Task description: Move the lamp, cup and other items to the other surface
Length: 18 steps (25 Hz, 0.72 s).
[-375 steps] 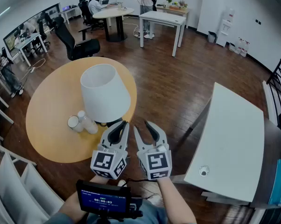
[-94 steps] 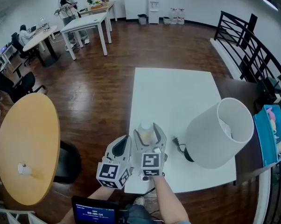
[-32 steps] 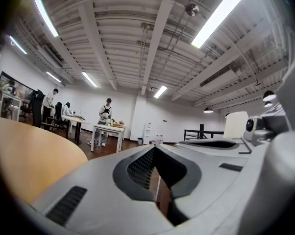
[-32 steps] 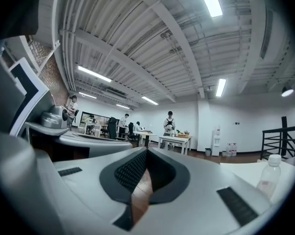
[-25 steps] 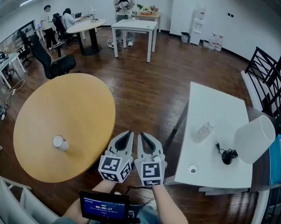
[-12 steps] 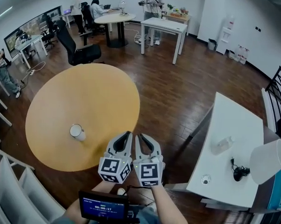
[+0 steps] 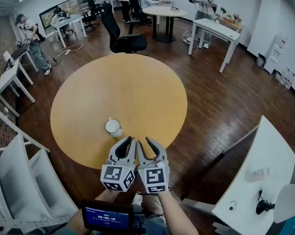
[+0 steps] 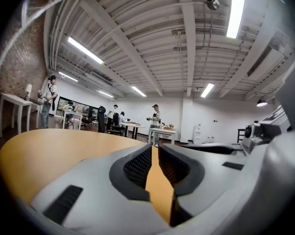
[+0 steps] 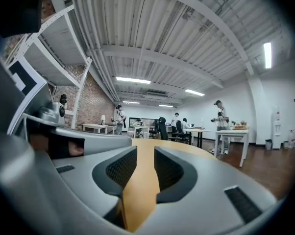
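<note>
**Q:** Why is the small white cup [image 7: 113, 127] sitting alone on the round yellow wooden table [image 7: 84, 92]?

**A:** It's the last pickup, I reckon. My left tongs [image 7: 130, 142] are pinched together and empty. My right tongs [image 7: 143, 142] have just been opening, with nothing between them, ready for it. The white-shaded lamp [image 7: 290, 203] is parked on the white rectangular table [image 7: 272, 155].

Right gripper [image 9: 143, 163]: jaws a little apart, just been opening, nothing between them.
Table [image 9: 174, 146]: round, yellow wood, seen through the gap and stretching ahead.
Left edge: left gripper [image 9: 64, 131] close alongside.
Background: brick wall [image 9: 91, 106]; person [image 9: 220, 124] standing by a white desk [image 9: 234, 131].
</note>
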Motion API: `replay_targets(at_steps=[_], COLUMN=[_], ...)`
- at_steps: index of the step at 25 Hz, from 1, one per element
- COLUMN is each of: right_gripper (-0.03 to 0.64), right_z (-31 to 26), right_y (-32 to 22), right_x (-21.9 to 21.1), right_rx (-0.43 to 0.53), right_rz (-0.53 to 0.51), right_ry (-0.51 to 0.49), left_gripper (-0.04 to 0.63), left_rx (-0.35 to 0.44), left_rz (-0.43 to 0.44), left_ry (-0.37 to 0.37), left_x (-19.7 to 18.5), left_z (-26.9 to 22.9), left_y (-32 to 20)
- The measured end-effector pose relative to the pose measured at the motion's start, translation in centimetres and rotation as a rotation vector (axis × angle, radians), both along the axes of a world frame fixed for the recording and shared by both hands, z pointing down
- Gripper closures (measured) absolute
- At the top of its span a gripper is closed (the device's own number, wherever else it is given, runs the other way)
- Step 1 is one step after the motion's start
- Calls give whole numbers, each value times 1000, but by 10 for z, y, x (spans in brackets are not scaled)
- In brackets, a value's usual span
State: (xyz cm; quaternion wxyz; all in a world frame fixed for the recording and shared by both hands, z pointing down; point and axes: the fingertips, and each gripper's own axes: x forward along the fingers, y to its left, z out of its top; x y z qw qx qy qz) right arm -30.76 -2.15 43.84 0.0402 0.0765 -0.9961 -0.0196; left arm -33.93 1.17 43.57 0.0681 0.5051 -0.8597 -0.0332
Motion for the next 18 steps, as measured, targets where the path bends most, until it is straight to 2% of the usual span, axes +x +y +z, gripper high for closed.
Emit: replay_targets(at_steps=[3,8,10,16,18], right_gripper=[460,347,338,203,186], right_z=[18,53,66,95,102], right_y=[24,54,61,70,68], right_x=[-32,-77,-94,-138,-149], right_rx=[-21,-81,-108,-151,-150], right_rz=[-65,-143,-155,-151,-136], right_ry=[18,87,109,180,190], left_gripper=[541,531,532,532,532], left_rx=[-16,-61,-78,-110,-108], left_rz=[-76,-150,-173,-200,-201], left_ry=[9,16,19,34,32], left_x=[-28,-61,-75,-113,-124], left_z=[9,27,34,49,53], left_y=[33,78,91,109,109])
